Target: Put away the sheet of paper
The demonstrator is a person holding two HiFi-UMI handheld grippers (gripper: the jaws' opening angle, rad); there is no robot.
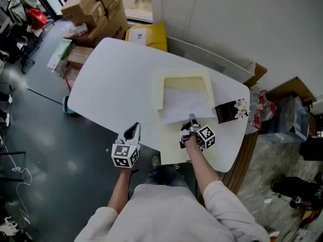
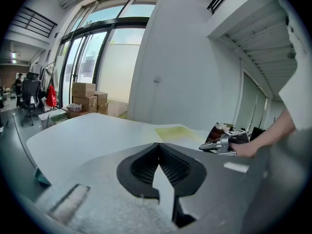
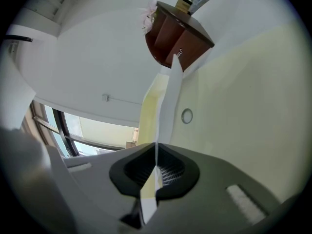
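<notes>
White table (image 1: 116, 79) fills the middle of the head view, running from upper left to lower right. A stack of cardboard boxes (image 1: 96, 11) sits on the floor past it at upper left, with a yellow package (image 1: 146, 36) right of them against the table's far edge.

A pale yellow folder (image 1: 174, 142) lies open on the right half of the table. Its long side points away from the person and its near end reaches the table edge.

The sheet of paper (image 1: 184, 105) is white and lies over the middle of the folder. Its far edge is at the darker yellow pocket. I can't tell whether it's tucked inside. The near edge is lifted off the folder.

A brown box (image 1: 225, 112) with a pale flower on it stands just right of the folder, near the table's right edge.

Right gripper (image 1: 192, 119): jaws clamped on the near edge of the sheet. Its own view shows the paper edge-on, running out from between the pads toward the brown box.

Left gripper (image 1: 133, 130): lower left of centre, over the near table edge and well apart from the folder. Jaw tips are together with nothing between them.
</notes>
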